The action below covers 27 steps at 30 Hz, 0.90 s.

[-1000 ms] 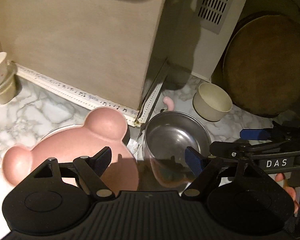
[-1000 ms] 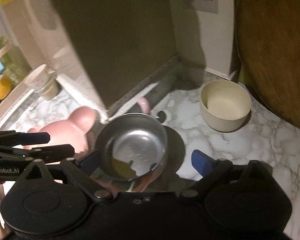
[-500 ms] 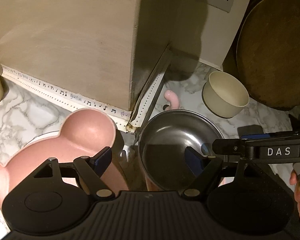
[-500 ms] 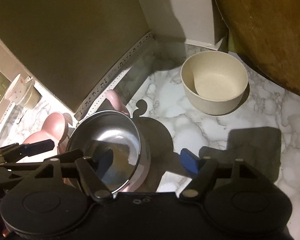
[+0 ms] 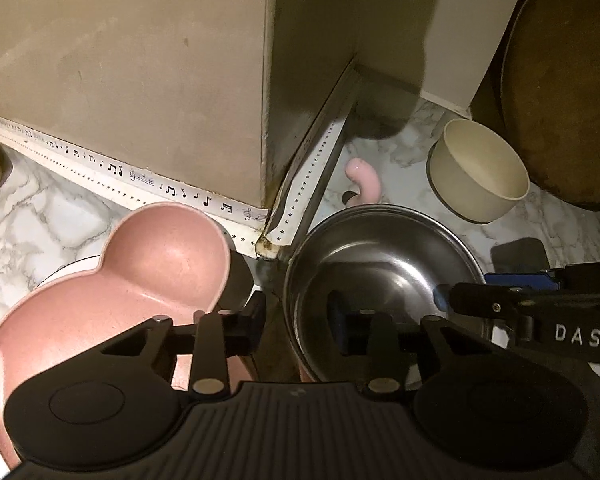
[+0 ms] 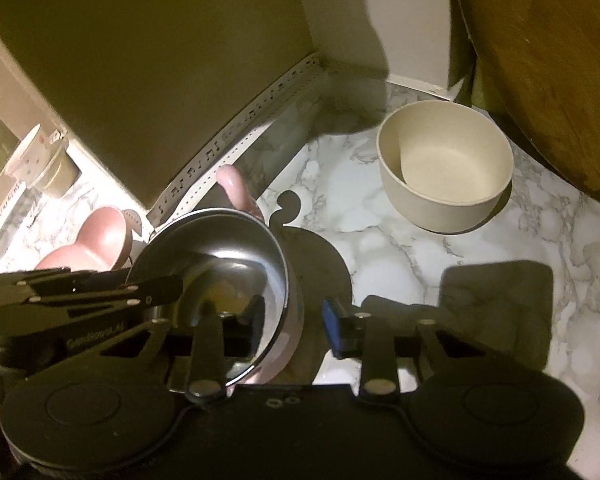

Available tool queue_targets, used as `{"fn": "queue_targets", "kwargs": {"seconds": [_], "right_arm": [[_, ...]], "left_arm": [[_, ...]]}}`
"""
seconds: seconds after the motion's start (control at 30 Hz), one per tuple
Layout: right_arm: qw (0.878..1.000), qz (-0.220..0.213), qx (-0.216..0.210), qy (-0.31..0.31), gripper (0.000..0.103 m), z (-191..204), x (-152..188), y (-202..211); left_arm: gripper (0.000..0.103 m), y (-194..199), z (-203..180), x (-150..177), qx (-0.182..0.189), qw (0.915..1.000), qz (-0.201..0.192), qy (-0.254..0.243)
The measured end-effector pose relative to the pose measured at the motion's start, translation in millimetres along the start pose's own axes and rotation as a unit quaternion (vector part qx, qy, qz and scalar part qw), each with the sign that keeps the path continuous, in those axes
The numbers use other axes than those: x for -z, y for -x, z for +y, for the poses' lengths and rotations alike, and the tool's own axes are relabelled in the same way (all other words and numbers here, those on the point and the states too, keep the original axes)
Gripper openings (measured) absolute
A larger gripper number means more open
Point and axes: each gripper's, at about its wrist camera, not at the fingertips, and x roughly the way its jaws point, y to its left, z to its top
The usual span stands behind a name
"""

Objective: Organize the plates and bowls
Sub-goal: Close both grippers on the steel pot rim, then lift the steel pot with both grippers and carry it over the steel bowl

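Observation:
A steel bowl (image 5: pixel 380 264) with a pink outer wall and a pink handle (image 5: pixel 362 178) sits on the marble counter (image 6: pixel 420 260). My left gripper (image 5: pixel 298 316) straddles its left rim, one finger outside and one inside. Its jaws are closing, and a gap shows on both sides of the wall. My right gripper (image 6: pixel 292 316) straddles the right rim of the steel bowl (image 6: pixel 220 264) the same way, also closing with the pads still apart from the wall. A pink bear-shaped plate (image 5: pixel 140 280) lies to the left on a white plate (image 5: pixel 72 268). A cream bowl (image 6: pixel 444 160) stands at the back right.
A tall beige cabinet (image 5: pixel 140 60) with music-note trim rises right behind the bowl and plate. A big round wooden board (image 5: pixel 560 80) leans at the right, behind the cream bowl. Stacked cups (image 6: pixel 40 160) stand far left.
Both grippers have come down and closer to the steel bowl. Their jaws have narrowed from wide to a slim gap around its rims.

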Motion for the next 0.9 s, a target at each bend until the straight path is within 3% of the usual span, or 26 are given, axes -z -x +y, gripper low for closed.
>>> {"fn": "queue_targets", "kwargs": {"seconds": [0.2,0.43,0.9], "right_arm": [[1.0,0.0,0.006,0.015,0.013,5,1,-1],[0.999,-0.008,0.019,0.026,0.01,13,5,1],[0.999,-0.02,0.026,0.02,0.008,20,21,22]], "left_arm": [[0.017,-6,-2,0,-0.003,1.0,0.007,-0.007],[0.009,-9,-1,2,-0.009,0.9999,0.01,0.001],[0.006,17,-5,15,-0.011,0.9998,0.013,0.008]]}}
